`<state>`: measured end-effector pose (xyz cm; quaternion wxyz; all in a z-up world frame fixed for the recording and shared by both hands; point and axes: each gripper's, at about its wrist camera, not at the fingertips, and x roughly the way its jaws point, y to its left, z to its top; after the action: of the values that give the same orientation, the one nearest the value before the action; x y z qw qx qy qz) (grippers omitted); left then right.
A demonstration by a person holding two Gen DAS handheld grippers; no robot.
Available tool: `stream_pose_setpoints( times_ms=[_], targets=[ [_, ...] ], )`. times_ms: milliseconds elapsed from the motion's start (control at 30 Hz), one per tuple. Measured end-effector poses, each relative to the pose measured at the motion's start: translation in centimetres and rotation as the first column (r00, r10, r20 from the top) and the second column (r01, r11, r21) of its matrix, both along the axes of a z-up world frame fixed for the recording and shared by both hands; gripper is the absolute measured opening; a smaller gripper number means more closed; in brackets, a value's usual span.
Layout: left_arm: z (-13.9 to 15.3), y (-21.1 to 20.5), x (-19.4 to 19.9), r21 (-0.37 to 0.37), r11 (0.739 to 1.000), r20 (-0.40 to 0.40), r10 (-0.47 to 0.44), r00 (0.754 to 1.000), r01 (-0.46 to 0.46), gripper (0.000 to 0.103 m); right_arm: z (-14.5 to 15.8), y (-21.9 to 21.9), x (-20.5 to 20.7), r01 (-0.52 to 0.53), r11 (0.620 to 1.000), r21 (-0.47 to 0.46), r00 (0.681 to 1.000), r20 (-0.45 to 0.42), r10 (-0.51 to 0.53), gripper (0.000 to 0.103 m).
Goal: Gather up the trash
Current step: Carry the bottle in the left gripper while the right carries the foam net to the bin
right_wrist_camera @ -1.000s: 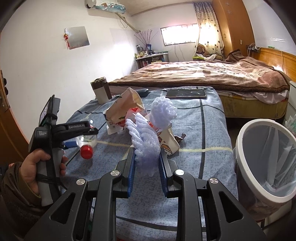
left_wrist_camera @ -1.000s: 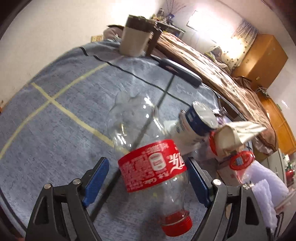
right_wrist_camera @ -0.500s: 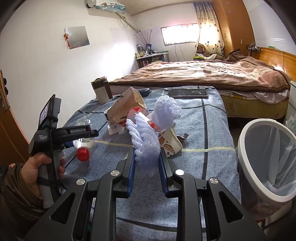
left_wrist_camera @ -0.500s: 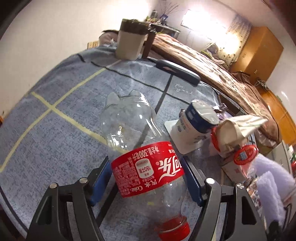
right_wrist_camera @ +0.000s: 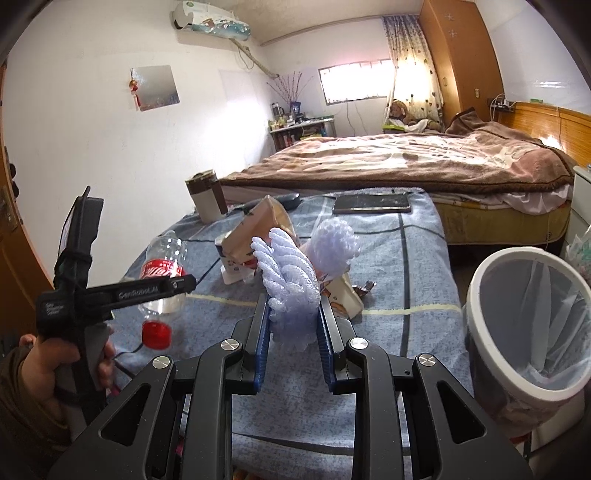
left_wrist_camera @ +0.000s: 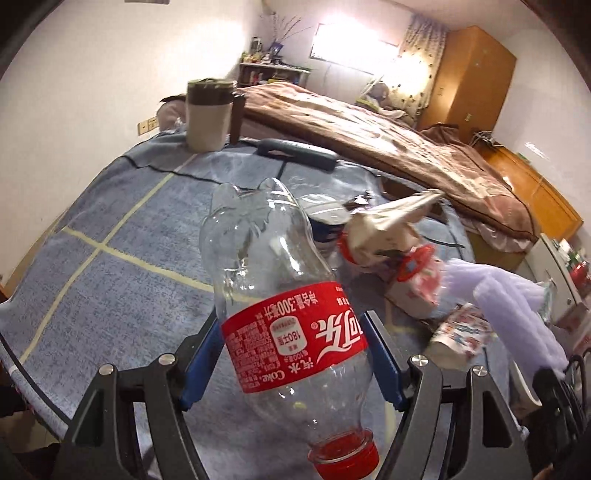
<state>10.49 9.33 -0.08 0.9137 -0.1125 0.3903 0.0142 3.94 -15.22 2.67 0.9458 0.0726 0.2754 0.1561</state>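
Two grips: left gripper (left_wrist_camera: 291, 354) jaws just closed, clamped on cola bottle (left_wrist_camera: 280, 295); right gripper (right_wrist_camera: 293, 325) pinching foam net (right_wrist_camera: 290, 284) beside bin (right_wrist_camera: 476, 295).

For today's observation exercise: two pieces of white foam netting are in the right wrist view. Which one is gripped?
The nearer foam net, pinched in the right gripper. The other foam net lies free, farther back among the trash.

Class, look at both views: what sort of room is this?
Most likely a home bedroom: a wide bed with a brown blanket, a tall orange-brown wooden wardrobe, and a white wall-mounted air conditioner.
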Motion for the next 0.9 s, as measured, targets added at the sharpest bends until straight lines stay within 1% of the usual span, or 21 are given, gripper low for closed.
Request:
stream_pose_setpoints(
  times_ms=[67, 167, 267, 333, 500, 700, 900],
  targets=[
    [0.5, -0.7, -0.5, 0.035, 0.999, 0.020, -0.011, 1.000, 0.010, 0.075, 0.4, -0.3, -0.4, 0.010, 1.000, -0.002, 1.000, 0.015, -0.010, 0.026],
    [1.4, -1.7, -1.1, 0.029, 0.999, 0.039, -0.046, 0.998, 0.045, 0.075, 1.1, -1.0, -0.7, 0.033, 0.999, -0.002, 0.999, 0.034, -0.032, 0.026],
    [2.4, -2.8, -1.7, 0.055, 0.996, 0.065, -0.071, 0.995, 0.068, 0.075, 1.6, -1.8, -1.0, 0.062, 0.998, -0.003, 0.997, 0.052, -0.062, 0.026],
    [3.1, -3.5, -2.0, 0.059, 0.995, 0.087, -0.091, 0.992, 0.086, 0.075, 1.9, -2.4, -1.2, 0.085, 0.996, -0.004, 0.995, 0.062, -0.084, 0.026],
    [4.2, -5.8, -2.3, 0.063, 0.987, 0.108, -0.154, 0.982, 0.148, 0.075, 2.3, -4.3, -1.6, 0.143, 0.990, -0.007, 0.987, 0.077, -0.143, 0.026],
    [5.1, -8.9, -2.5, 0.075, 0.973, 0.135, -0.228, 0.964, 0.220, 0.075, 2.9, -6.5, -2.1, 0.220, 0.975, -0.010, 0.971, 0.096, -0.218, 0.026],
    [6.1, -12.7, -2.5, 0.089, 0.945, 0.166, -0.324, 0.931, 0.313, 0.075, 3.0, -8.7, -2.9, 0.308, 0.951, -0.012, 0.946, 0.107, -0.305, 0.026]
  ],
)
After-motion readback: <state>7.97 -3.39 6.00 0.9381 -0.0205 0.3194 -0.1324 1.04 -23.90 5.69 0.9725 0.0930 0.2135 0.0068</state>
